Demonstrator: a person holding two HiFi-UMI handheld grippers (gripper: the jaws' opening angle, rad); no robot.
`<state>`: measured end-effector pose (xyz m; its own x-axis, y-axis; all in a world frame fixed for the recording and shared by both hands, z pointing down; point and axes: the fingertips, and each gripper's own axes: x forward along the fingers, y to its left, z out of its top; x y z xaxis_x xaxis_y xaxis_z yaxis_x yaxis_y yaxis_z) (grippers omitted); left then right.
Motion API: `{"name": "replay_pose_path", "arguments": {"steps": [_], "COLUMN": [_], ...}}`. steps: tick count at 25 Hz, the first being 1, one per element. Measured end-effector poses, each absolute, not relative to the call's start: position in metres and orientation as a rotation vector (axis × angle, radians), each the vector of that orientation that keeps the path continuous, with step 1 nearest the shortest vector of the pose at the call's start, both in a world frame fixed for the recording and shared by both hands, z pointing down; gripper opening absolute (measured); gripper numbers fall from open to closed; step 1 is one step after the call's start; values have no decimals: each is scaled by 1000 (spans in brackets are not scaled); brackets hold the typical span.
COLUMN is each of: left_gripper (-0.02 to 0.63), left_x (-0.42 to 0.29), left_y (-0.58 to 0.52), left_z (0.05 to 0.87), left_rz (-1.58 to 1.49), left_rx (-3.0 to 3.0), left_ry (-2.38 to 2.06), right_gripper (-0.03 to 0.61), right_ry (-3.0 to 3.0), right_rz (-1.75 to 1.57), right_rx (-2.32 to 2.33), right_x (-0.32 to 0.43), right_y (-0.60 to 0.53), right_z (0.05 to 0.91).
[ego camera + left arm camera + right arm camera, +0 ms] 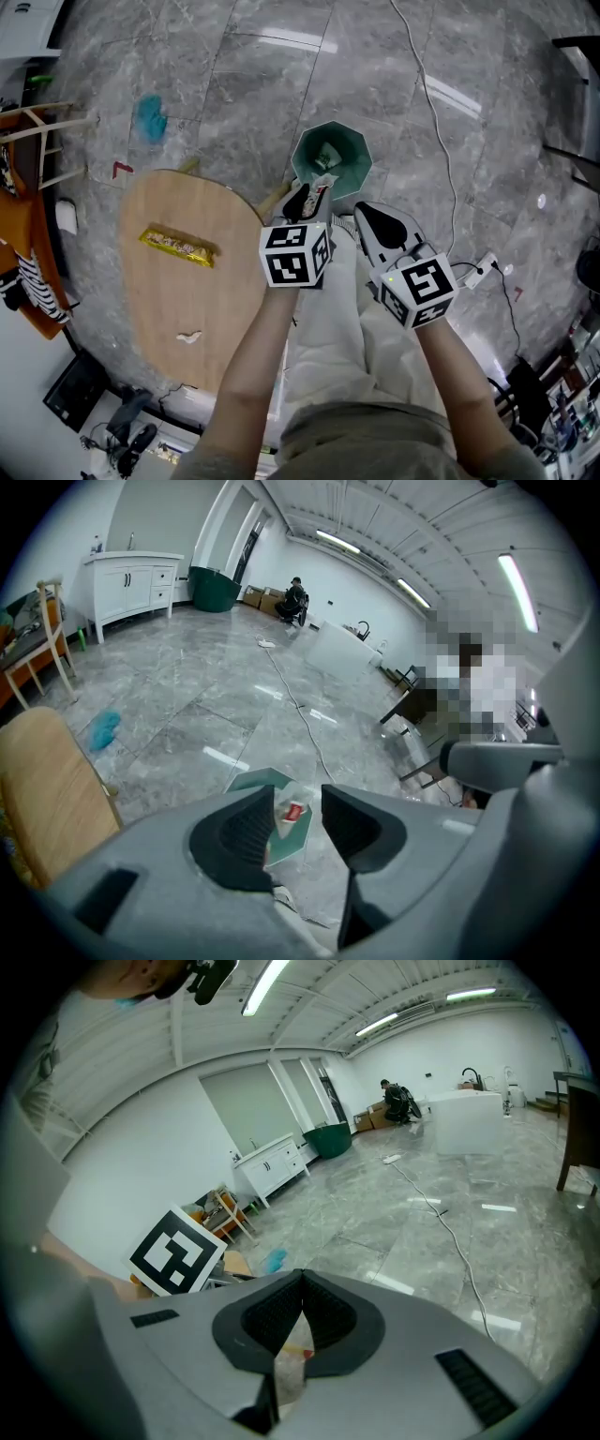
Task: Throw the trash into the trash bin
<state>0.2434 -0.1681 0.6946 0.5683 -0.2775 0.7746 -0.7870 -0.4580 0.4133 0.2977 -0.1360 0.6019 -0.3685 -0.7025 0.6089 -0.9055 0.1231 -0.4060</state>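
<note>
Left gripper (298, 801) jaws are found apart, a red-labelled wrapper (289, 810) loose between them above the green trash bin (354, 155); release is judged in hand. Right gripper (300, 1283) jaws are together, seemingly pinching a crinkled wrapper (292, 1358), which must next be carried over the bin. A candy bar (178, 246) and white scrap (189, 336) are noted on the wooden tabletop (169, 291); grey marble floor (234, 75) lies below.

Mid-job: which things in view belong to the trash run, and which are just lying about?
Job:
trash bin
clear wrapper between the parted jaws of the left gripper, above the bin
crumpled wrapper pinched in the right gripper
yellow snack wrapper and white scrap on the wooden table, probably next

Lying about:
blue object on the floor
cable
power strip
</note>
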Motion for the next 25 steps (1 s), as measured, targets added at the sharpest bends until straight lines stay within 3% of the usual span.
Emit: {"name": "replay_pose_path", "arguments": {"steps": [4,22,25], "left_gripper": [187,184,154], "left_x": [244,240,237], "left_y": [-167,-169,-170], "left_z": [695,685,683], "left_rz": [816,800,810], "left_rx": [2003,2007,2013], "left_ry": [-855,-851,-863], "right_gripper": [9,9,9], "right_ry": [-2139,-2130,-2133], "right_rz": [1088,1072,1068], "right_rx": [1578,1603,1605], "right_x": [297,295,293], "right_y": [-136,-139,-139], "right_z": [602,594,592]}}
